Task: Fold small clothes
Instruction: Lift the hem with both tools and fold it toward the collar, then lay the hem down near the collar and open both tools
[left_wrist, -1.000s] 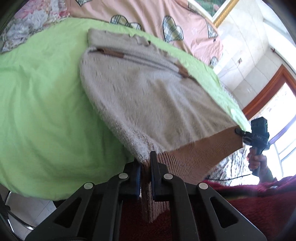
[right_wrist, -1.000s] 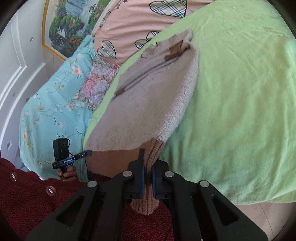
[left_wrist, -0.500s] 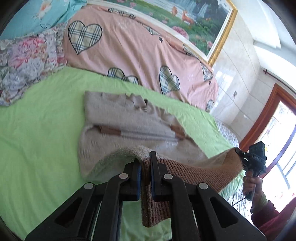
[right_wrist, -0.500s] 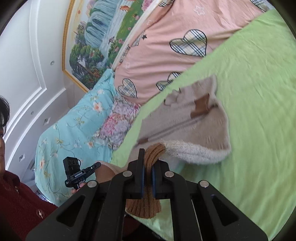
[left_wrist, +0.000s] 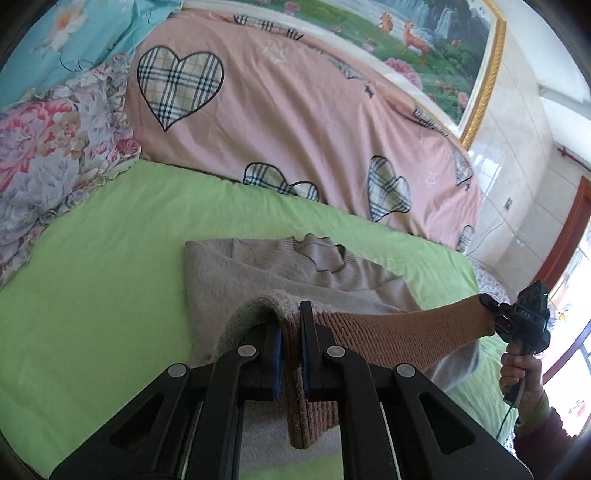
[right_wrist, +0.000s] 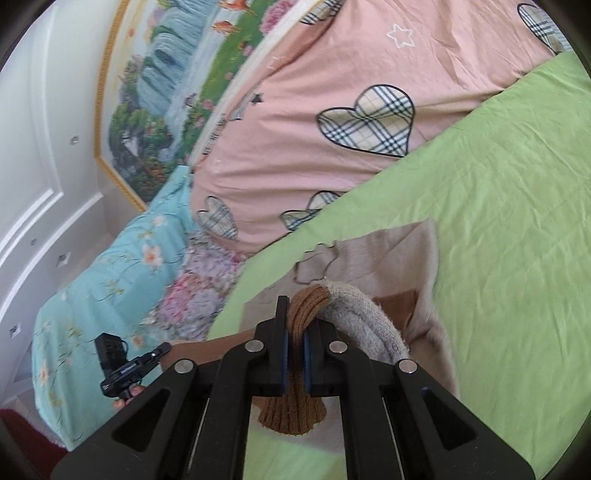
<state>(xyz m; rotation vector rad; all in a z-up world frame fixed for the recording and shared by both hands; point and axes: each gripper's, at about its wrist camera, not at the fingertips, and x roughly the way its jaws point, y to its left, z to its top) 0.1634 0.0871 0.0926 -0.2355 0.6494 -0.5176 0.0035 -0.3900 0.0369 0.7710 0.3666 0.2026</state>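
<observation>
The beige sweater (left_wrist: 280, 273) lies on the green bed (left_wrist: 110, 258), its brown ribbed hem lifted above its collar. Left tongs (left_wrist: 290, 354) and right tongs (right_wrist: 293, 354) each clench one hem corner.

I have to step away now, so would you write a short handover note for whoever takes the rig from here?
Left tool: shut on the sweater's brown hem, at one corner.
Right tool: shut on the hem's other corner.
Sweater: on the green sheet, collar end flat, hem held up and stretched between the tools above its lower half.
Done: bottom picked up and brought toward the collar.
Left: lay the hem down near the collar, release, finish the fold.
</observation>
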